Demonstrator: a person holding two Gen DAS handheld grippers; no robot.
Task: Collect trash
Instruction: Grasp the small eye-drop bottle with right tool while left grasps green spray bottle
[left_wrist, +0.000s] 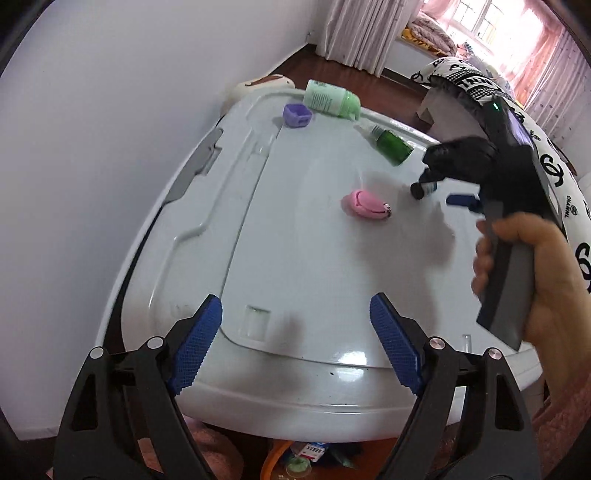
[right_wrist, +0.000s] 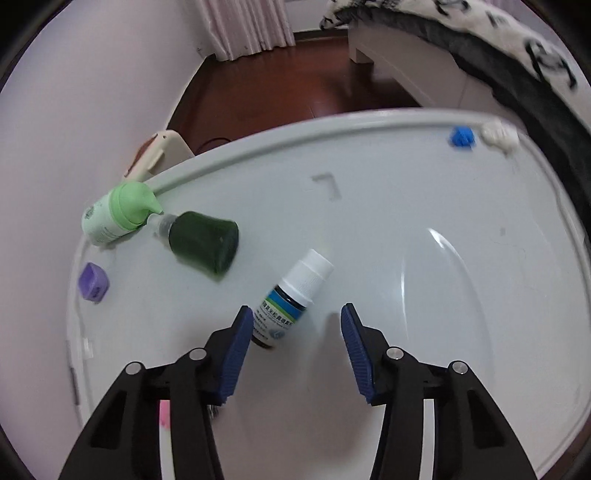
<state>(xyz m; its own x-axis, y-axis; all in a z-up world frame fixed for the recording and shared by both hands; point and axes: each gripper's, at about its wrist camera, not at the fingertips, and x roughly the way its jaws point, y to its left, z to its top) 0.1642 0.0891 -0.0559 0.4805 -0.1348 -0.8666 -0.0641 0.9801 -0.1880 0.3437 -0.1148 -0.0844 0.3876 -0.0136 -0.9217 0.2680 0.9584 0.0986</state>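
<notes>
Blue ribbed pads of the right gripper (right_wrist: 297, 332) flank a small dark dropper bottle (right_wrist: 291, 301), not yet clenched on it.
Lying on the glossy white plastic lid (right_wrist: 406, 221), the bottle's long axis runs to one o'clock, white cap leading; the left pad touches its labelled base. Left gripper (left_wrist: 295, 325) hangs released, empty.

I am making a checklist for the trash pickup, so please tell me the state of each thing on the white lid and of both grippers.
left gripper: open, empty.
right gripper: open around the small white-capped bottle, not pressing.
small white-capped bottle: lying down, capped.
dark green bottle: lying on its side.
light green pump bottle: lying on its side.
purple cap: loose.
pink round case: closed.
</notes>
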